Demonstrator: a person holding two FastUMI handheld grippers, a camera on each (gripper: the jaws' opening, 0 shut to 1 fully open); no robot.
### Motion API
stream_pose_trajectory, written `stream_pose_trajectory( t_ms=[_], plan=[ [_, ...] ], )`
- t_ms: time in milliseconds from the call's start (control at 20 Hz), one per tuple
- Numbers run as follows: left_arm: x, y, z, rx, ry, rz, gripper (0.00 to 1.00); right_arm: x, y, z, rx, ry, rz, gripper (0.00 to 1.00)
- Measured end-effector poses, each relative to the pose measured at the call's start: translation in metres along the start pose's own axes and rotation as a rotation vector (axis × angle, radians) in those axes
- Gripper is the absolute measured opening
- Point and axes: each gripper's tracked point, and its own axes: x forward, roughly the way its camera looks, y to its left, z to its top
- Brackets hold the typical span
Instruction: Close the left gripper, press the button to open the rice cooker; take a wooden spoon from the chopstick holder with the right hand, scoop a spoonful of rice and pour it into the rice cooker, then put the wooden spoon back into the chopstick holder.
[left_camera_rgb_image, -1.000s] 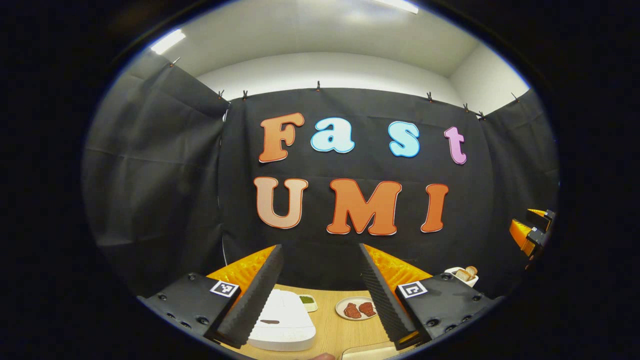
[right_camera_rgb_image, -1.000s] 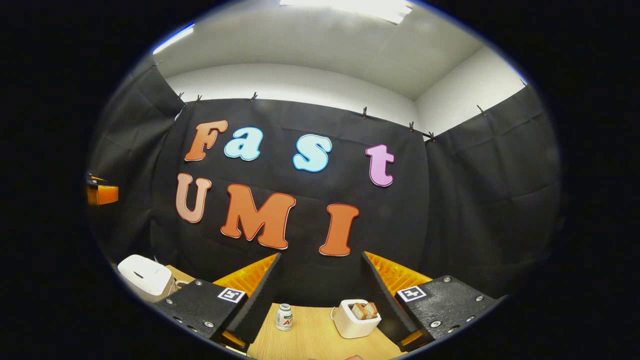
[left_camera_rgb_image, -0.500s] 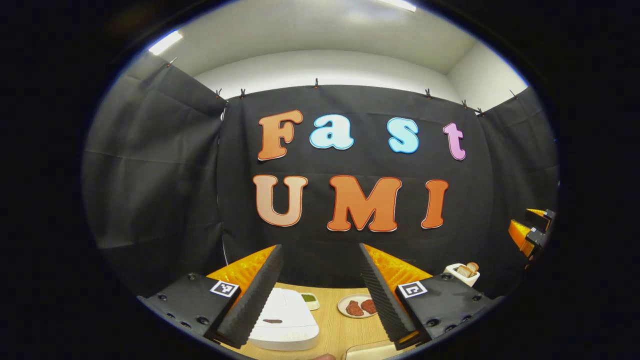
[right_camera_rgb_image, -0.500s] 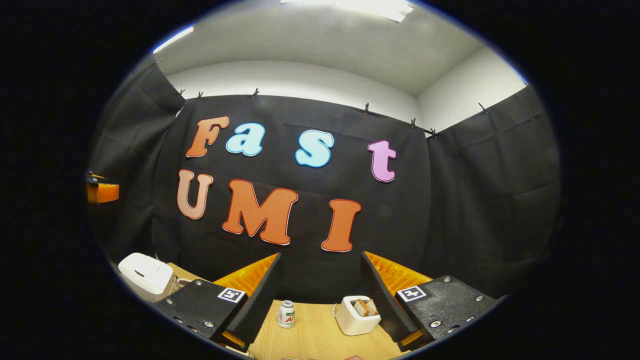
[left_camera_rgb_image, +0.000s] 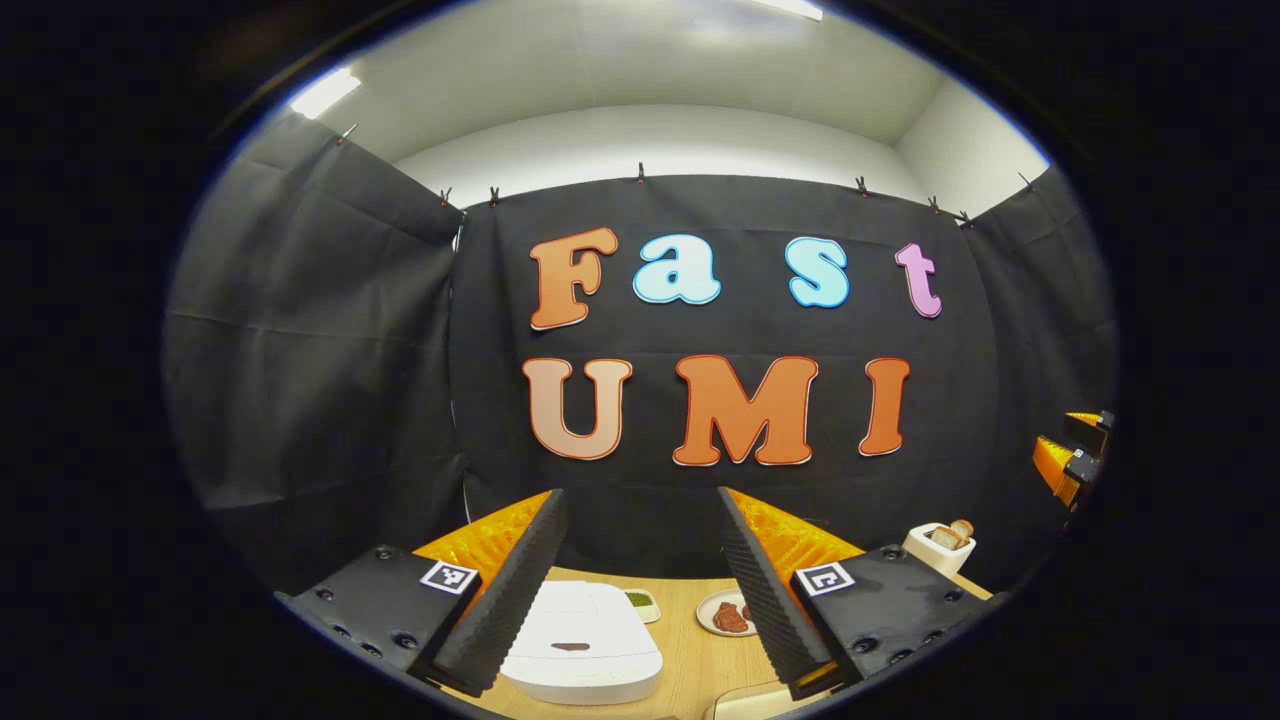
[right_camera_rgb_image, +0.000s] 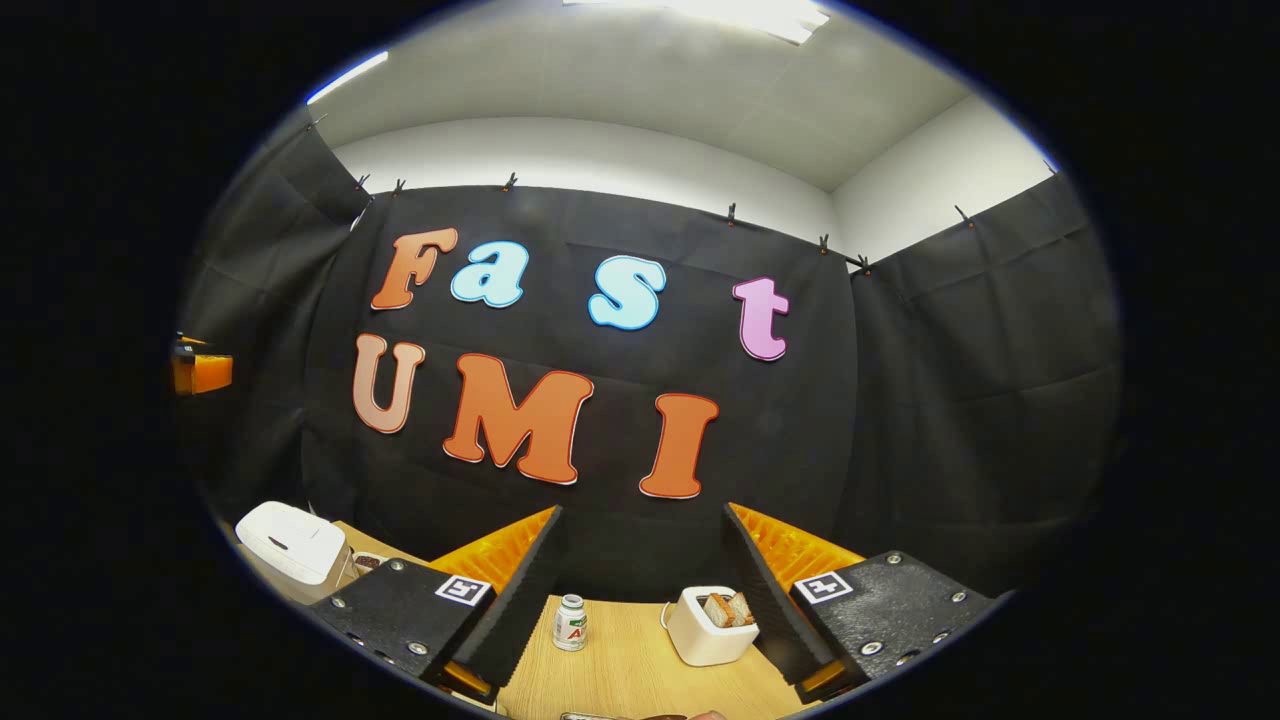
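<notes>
Between the fingers of the left gripper (left_camera_rgb_image: 640, 590), low in the left gripper view, sits the white rice cooker (left_camera_rgb_image: 580, 645) on the wooden table (left_camera_rgb_image: 690, 655), lid down and flat. Both fingers are spread wide with nothing between them, so the first step, closing them before pressing, is not yet done. The gripper is held high and level, facing the booth wall, which reads as a start pose above the work and not a reach. The cooker lies nearer the left finger than the right, and the dark slot on its lid (left_camera_rgb_image: 570, 647) faces the gripper; whether that is the release button cannot be told. Its long axis seems to run from the gripper away toward the wall, with the lid's front edge nearest. Just beyond it are a small dish of something green (left_camera_rgb_image: 640, 600) and a plate with reddish pieces (left_camera_rgb_image: 728, 614). The right gripper (right_camera_rgb_image: 640, 590) is likewise spread and empty, held over the table's other end; between its fingers stand a small bottle (right_camera_rgb_image: 569, 622) and a white toaster with bread (right_camera_rgb_image: 708, 625), while the cooker lies far off to its left. No chopstick holder or wooden spoon can be made out.
</notes>
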Motion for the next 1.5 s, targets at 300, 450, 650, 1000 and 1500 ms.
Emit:
stream_pose_trajectory(
  t_ms=[300, 450, 650, 1000, 1500],
  plan=[
    [0.008, 0.017, -0.020, -0.004, 0.059, 0.039, 0.44, -0.002, -0.002, -0.004, -0.017, 0.008, -0.006, 0.95],
    [0.018, 0.040, -0.043, -0.059, 0.134, 0.119, 0.21, -0.004, -0.007, -0.008, -0.022, 0.016, -0.017, 0.95],
    [0.030, 0.050, -0.084, -0.114, 0.292, 0.107, 0.10, -0.008, -0.014, -0.013, -0.027, 0.027, -0.040, 0.94],
    [0.060, 0.076, -0.165, -0.185, 0.581, 0.135, 0.10, -0.018, -0.020, -0.025, -0.037, 0.066, -0.083, 0.95],
    [0.081, 0.076, -0.285, -0.428, 0.961, 0.093, 0.10, -0.044, -0.046, -0.052, -0.049, 0.146, -0.224, 0.95]
  ],
)
